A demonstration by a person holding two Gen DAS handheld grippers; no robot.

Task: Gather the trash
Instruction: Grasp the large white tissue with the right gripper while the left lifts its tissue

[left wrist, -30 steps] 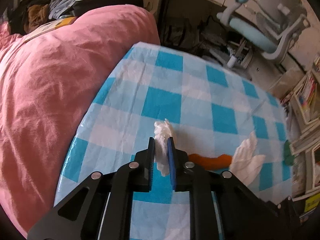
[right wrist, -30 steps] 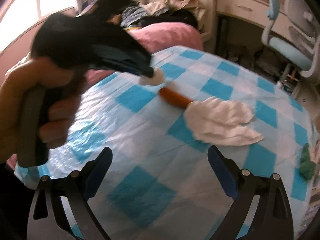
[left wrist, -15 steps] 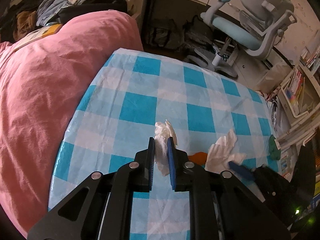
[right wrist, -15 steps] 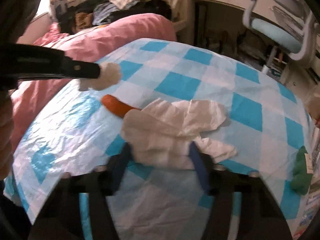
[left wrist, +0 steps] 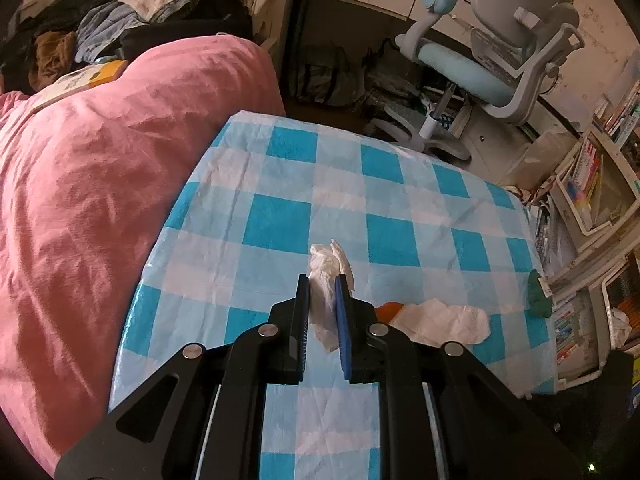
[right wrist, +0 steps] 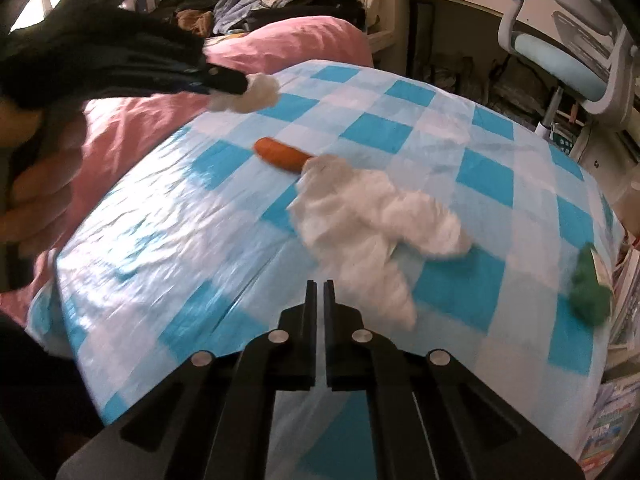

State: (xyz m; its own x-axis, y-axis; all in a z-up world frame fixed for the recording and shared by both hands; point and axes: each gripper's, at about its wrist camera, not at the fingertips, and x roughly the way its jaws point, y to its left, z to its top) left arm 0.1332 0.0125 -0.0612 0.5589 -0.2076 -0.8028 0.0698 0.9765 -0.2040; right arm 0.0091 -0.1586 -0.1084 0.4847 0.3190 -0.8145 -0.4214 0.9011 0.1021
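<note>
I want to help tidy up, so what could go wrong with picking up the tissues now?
1. The right hand-held gripper has just closed its jaws with nothing between them. The big tissue lies beside them on the table and may stay behind.
2. The orange piece touches that tissue's far end and might get dragged along.
3. The small tissue sticks out loosely from the shut left hand-held gripper, so it could slip.

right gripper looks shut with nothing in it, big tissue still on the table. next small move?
Probably reopen the right gripper and come in again over the large tissue. Its jaws have just closed, yet they meet with nothing between them; the tissue lies just ahead and to the right on the tablecloth. The left gripper already holds its small tissue.
</note>
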